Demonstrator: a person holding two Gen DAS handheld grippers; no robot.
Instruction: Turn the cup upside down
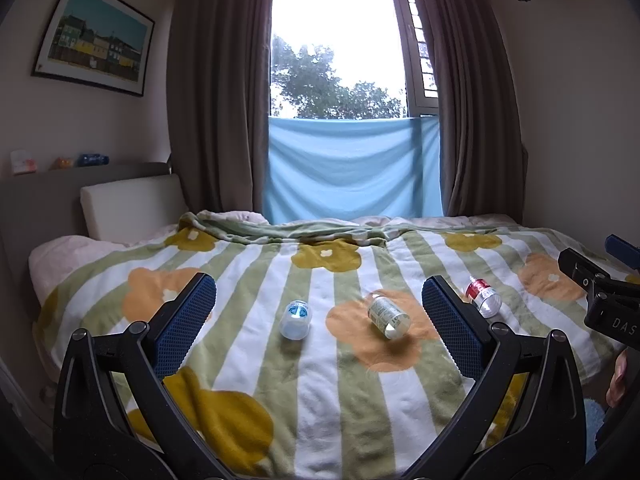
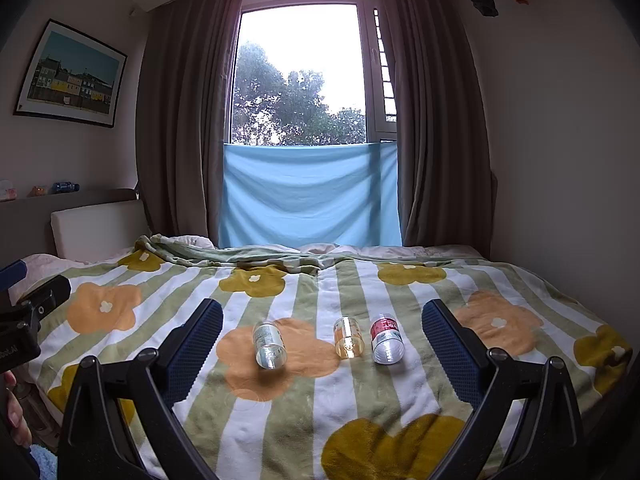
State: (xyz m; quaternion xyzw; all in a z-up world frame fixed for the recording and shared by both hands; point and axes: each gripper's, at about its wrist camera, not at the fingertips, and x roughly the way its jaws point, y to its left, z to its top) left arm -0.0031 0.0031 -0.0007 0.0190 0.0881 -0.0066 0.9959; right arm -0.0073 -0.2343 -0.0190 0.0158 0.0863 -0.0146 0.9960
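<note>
Several small clear cups lie on their sides on a flowered blanket (image 1: 320, 400). In the left wrist view a frosted cup with a blue end (image 1: 296, 319) lies left of centre. A pale-labelled cup (image 1: 389, 317) lies at centre and a red-labelled cup (image 1: 483, 297) beyond the right finger. My left gripper (image 1: 320, 292) is open and empty, hanging short of them. In the right wrist view the pale-labelled cup (image 2: 269, 345), an amber cup (image 2: 348, 342) and the red-labelled cup (image 2: 386, 345) lie in a row. My right gripper (image 2: 323, 314) is open around nothing, just short of that row.
The bed fills the room up to a curtained window with a blue cloth (image 1: 352, 168). A white headboard cushion (image 1: 128, 208) stands at the left and a wall rises close on the right. Each view catches the other gripper's black frame (image 1: 608, 304) (image 2: 28, 320) and a hand (image 2: 16, 412).
</note>
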